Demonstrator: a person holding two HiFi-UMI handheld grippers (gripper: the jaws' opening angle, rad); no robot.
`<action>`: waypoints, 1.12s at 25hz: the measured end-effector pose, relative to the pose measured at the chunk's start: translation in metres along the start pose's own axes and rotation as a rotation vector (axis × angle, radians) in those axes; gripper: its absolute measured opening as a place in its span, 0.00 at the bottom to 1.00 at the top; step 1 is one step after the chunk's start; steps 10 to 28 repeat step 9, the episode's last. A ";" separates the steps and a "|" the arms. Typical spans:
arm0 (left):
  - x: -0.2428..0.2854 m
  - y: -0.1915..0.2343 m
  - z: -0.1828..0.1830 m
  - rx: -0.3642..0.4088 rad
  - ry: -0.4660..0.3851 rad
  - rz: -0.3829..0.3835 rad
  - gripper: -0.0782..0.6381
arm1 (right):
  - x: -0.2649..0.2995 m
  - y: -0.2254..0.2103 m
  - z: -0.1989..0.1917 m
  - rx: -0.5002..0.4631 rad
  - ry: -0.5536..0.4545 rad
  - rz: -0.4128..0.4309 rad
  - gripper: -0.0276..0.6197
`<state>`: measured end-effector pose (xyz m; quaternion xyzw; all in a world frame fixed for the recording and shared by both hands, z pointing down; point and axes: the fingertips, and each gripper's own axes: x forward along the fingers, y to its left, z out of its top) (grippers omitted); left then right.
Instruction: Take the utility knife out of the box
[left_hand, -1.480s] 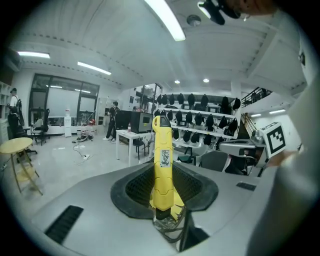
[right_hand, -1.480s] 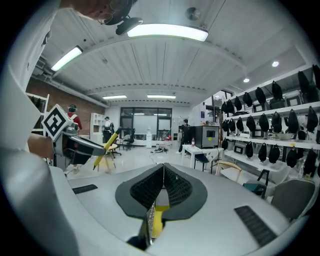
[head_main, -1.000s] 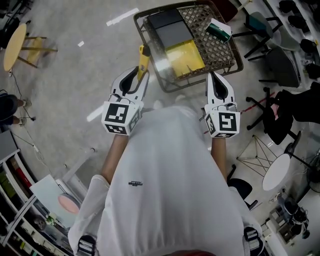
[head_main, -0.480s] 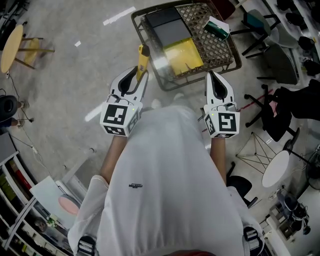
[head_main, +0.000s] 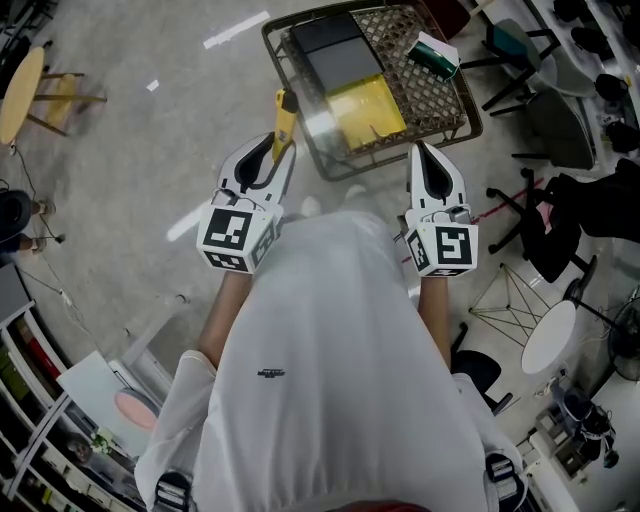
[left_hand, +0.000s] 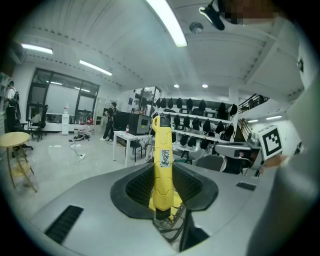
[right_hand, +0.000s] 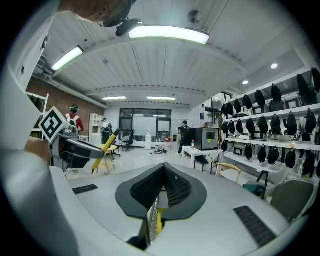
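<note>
Grips the utility knife (left_hand: 162, 167) low on its yellow body with the left gripper (head_main: 268, 158), jaws closed on it, far end raised up and away. Pinches the right gripper (head_main: 421, 152) shut on nothing, pads meeting. Barely differs from a second ago: both grippers sit in nearly the same place before the white shirt, knife still clamped and still outside the box (head_main: 437, 102), just beside its left rim and over bare floor. Reads, as a judgement, as the removal already made, with only carrying off or setting down left. Leaves in the box a yellow pack (head_main: 372, 110), dark trays (head_main: 335, 55) and a green can (head_main: 437, 57). From the head view alone, gives the knife's place relative to the box. From the left gripper view alone, gives the bite of the pads and a small label on the handle, against a far room of tables and wall-hung dark gear. From the right gripper view, catches the knife slanting from the side at far left, plus a sliver of mesh and yellow below its own closed jaws.
</note>
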<state>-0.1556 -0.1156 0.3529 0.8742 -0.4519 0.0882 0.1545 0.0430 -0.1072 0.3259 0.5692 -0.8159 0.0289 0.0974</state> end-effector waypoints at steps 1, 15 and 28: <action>0.000 0.000 0.000 0.000 -0.001 0.000 0.26 | 0.001 0.001 0.000 -0.005 0.001 0.000 0.04; -0.002 -0.003 -0.001 -0.010 -0.002 -0.009 0.26 | -0.002 0.001 0.002 -0.020 -0.007 -0.006 0.04; -0.002 -0.003 -0.001 -0.010 -0.002 -0.009 0.26 | -0.002 0.001 0.002 -0.020 -0.007 -0.006 0.04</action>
